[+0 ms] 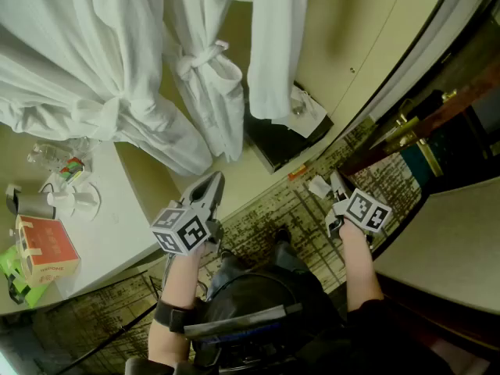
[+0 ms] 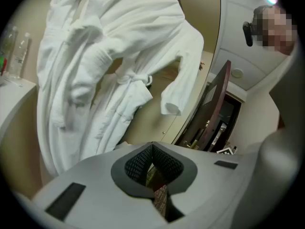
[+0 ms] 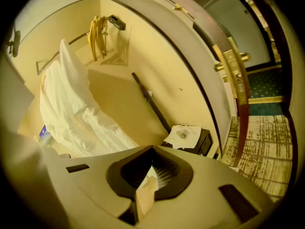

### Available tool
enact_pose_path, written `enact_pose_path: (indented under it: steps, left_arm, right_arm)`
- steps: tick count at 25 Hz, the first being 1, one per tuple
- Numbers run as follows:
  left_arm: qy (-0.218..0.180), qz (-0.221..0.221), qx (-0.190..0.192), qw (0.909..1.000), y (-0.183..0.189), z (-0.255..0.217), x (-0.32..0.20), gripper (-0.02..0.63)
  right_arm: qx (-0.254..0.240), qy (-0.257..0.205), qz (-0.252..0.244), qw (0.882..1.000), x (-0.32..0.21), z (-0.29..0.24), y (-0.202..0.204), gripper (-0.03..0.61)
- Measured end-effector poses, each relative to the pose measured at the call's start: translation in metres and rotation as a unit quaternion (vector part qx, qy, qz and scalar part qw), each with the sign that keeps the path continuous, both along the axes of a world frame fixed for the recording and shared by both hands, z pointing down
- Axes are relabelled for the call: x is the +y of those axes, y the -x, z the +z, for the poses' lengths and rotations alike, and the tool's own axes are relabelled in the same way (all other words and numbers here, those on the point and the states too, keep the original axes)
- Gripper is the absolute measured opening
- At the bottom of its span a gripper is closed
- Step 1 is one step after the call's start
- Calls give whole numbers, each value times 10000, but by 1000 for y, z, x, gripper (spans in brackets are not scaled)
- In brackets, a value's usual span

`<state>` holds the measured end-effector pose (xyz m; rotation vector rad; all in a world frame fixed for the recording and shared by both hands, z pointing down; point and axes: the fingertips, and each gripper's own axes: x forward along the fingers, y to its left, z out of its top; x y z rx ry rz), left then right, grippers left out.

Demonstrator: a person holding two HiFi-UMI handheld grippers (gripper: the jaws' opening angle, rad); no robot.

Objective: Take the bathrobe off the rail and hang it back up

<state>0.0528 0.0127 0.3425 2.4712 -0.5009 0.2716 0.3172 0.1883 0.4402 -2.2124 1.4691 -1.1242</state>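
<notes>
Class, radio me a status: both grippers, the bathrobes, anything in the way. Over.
Left gripper shut, empty. Right gripper shut, empty. Bathrobes hanging, untouched. Nothing seen in between.

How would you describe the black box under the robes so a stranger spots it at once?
Find the white bathrobe hanging on the right against the beige wall. Below its dangling sleeve, at the wall's foot, sits a low black box. Only it is dark and carries a crumpled white bag.

bathrobe (image 1: 101,92): white | carpet (image 1: 266,209): beige, dark-streaked | box (image 1: 47,250): orange
</notes>
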Motion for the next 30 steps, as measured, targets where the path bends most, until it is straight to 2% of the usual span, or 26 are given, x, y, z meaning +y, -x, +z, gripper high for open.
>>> enact_pose_path:
  steps: [6,10,14,17,20,26,30]
  left_arm:
    - [-163,-527,-60,9985,59,-7,-32,0]
    - [-456,-1026,-306,9932,105,-12,-46,1]
    - [-834,-1416,-720,9838,149,-17,-54,0]
    - [-1122,-1720,-1026,9733,182,-19,-59,2]
    - [-1253,-1964,-1142,9658,210,-21,-62,2]
    - [-1238,-2234,-1156,9599,245,-18,-67,2]
    - [-1223,-2202,-1149,9609,252,-13,-71,0]
  right_arm:
    - [413,-17,-800,9959,-60,-13,51,15]
    - [738,-60,-1555,9851,-105,-24,92,15]
    - [1217,-114,-2327,9648,-143,-37,138,15]
    - [1516,-174,-2842,9465,-166,-47,177,15]
    - [1742,-241,-3297,9275,-182,-57,216,15]
    - [2003,-326,-3925,8971,-198,-66,278,15]
    - [2019,-331,-4080,8898,-203,-67,300,15]
